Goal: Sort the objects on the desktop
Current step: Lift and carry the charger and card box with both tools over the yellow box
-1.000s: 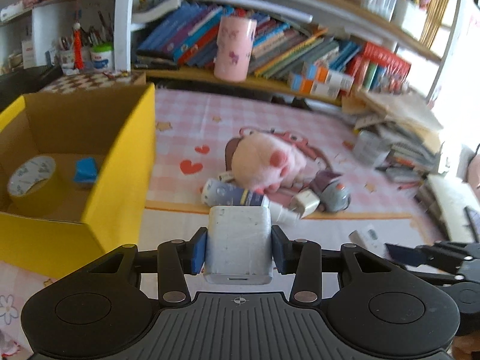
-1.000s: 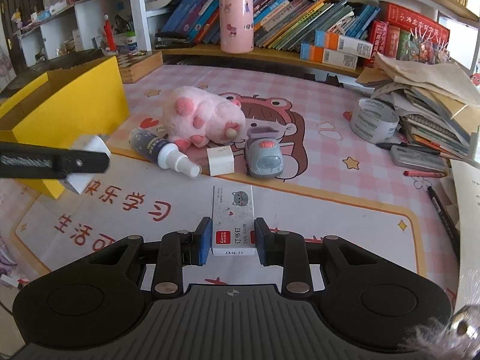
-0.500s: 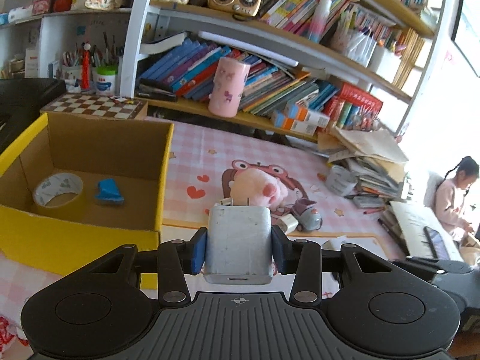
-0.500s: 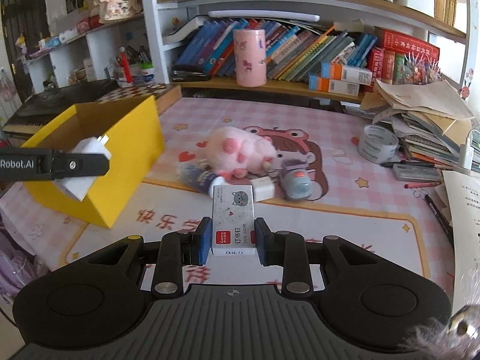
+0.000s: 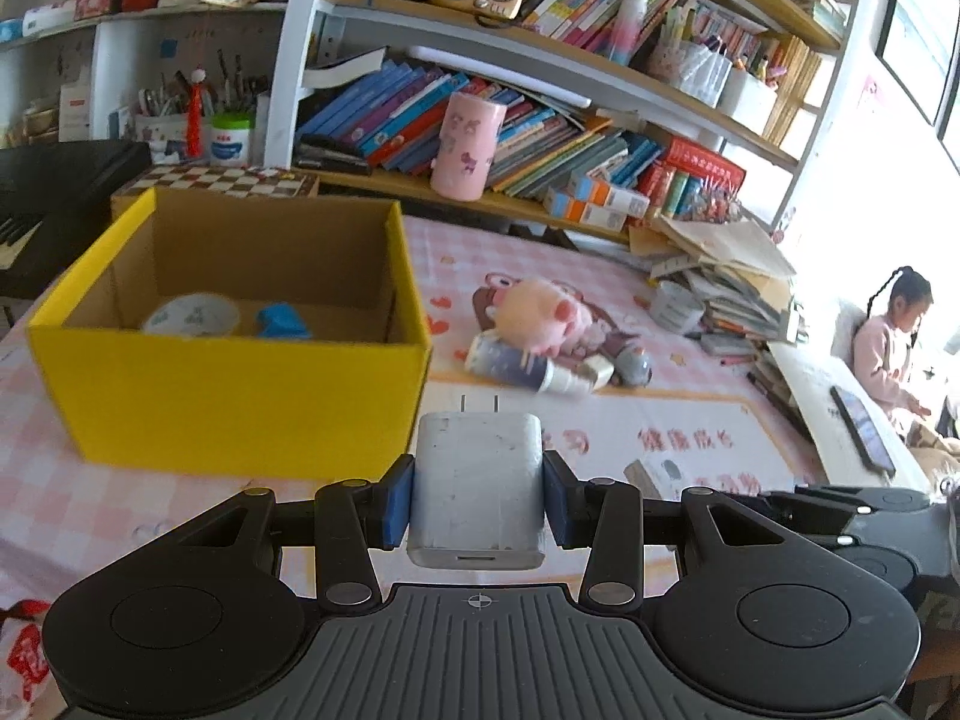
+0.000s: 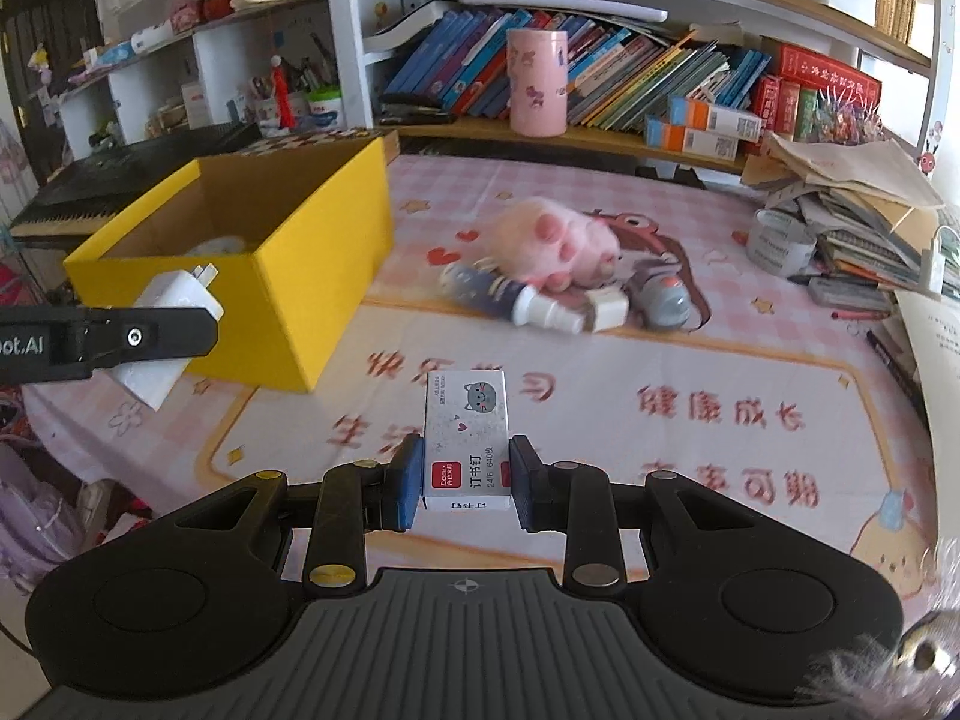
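Desktop objects lie in three groups. Yellow box (image 5: 240,384), at ten o'clock in the left wrist view, stands open-topped on the bench (image 5: 690,420); inside are a tape roll (image 5: 191,315) and a blue item (image 5: 282,321) beside it, the latter too blurred to identify. Its near wall hides the floor of the box in front of both. In the right wrist view only a pale sliver of the contents shows above the rim.

Left gripper (image 5: 478,495): fingers closed on a white charger (image 5: 477,480), prongs pointing away, held short of the box and off its right corner. Right gripper (image 6: 466,480): fingers closed on a staple box (image 6: 466,438), raised above the printed mat (image 6: 690,408).

At one o'clock a pink plush (image 6: 555,240), spray bottle (image 6: 510,297), small white block (image 6: 607,306) and grey toy (image 6: 663,300) lie touching in a cluster; motion blur softens their edges. A second tape roll (image 6: 780,243) sits by the paper stack (image 6: 858,210) at two o'clock. A pink cup (image 6: 537,84) stands on the shelf (image 6: 600,135).
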Available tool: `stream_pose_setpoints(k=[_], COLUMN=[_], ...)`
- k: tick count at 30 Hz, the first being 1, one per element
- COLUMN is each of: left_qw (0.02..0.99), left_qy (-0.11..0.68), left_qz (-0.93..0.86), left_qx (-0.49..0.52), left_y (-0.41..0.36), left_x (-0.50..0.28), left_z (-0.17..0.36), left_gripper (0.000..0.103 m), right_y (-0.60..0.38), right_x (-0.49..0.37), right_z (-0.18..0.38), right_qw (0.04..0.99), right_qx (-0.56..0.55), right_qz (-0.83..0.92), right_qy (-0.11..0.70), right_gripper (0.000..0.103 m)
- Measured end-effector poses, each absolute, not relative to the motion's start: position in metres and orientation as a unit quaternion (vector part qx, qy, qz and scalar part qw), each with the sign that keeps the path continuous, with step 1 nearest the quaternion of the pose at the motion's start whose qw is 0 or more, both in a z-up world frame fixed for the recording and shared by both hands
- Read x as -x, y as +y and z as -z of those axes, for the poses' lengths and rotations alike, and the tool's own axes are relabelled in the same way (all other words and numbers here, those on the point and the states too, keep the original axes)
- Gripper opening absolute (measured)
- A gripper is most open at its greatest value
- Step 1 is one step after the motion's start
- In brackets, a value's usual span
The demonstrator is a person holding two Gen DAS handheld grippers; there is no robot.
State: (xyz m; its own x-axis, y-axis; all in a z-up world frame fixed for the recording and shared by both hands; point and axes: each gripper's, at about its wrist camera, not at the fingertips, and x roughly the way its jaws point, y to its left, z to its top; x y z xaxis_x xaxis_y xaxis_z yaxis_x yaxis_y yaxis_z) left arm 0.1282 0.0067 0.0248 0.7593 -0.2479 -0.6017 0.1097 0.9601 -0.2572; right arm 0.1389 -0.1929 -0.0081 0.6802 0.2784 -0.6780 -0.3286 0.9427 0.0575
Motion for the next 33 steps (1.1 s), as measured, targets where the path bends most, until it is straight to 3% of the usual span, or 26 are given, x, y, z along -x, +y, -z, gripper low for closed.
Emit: stream_pose_setpoints(k=[33], left_qw=[0.931], left_qy=[0.346], left_qz=[0.054], left_qx=[0.107], left_y=[0.1], left_x=[-0.022], left_z=[-0.013], left_gripper=[0.042], right_y=[-0.074], right_x=[-0.047], right_z=[0.026], right_qw=[0.891], right_qx=[0.052], right_qz=[-0.239], right_qy=[0.381], right_gripper=[0.027])
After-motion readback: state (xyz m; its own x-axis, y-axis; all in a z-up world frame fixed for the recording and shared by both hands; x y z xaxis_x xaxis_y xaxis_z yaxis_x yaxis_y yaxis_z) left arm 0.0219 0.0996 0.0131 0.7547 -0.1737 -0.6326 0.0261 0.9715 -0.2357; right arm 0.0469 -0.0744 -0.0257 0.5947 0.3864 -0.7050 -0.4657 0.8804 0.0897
